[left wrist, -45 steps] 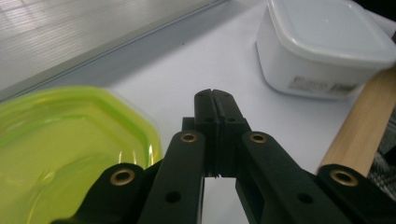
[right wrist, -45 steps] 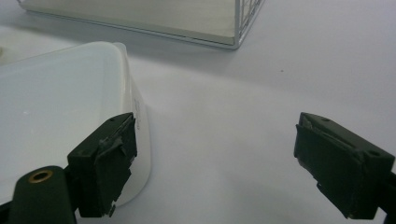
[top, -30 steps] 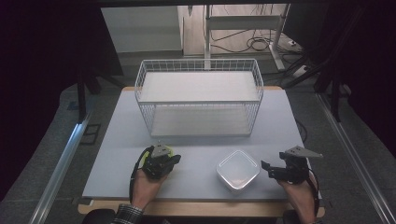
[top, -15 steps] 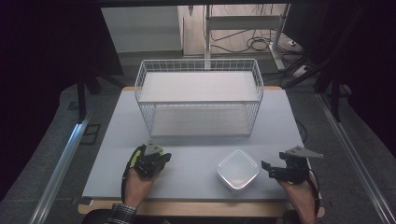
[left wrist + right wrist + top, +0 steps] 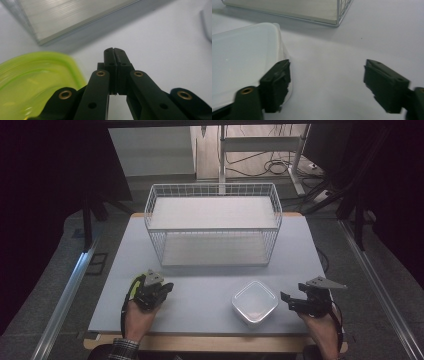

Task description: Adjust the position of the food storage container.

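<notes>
Work in hand: the left gripper point(image 5: 159, 290) sits at lower left of the high view beside a lime-green lid point(image 5: 32, 82); the right gripper point(image 5: 295, 303) sits at lower right, just beside a clear plastic container point(image 5: 254, 302).
Left jaws: pressed together, nothing between them; in the left gripper view the green lid lies at lower left, alongside the jaws, not pinched.
Right jaws: spread wide, empty; in the right gripper view the container point(image 5: 242, 57) fills the left, its edge at the left jaw.
Done so far: judging by the layout, little; the container stands open on the bench point(image 5: 210, 285), lid apart from it at the other hand.
Left to do: probably bringing lid and container together, perhaps then to the wire basket point(image 5: 213, 227) at frame centre.
Counts: one container, one green lid, one basket, two grippers.
</notes>
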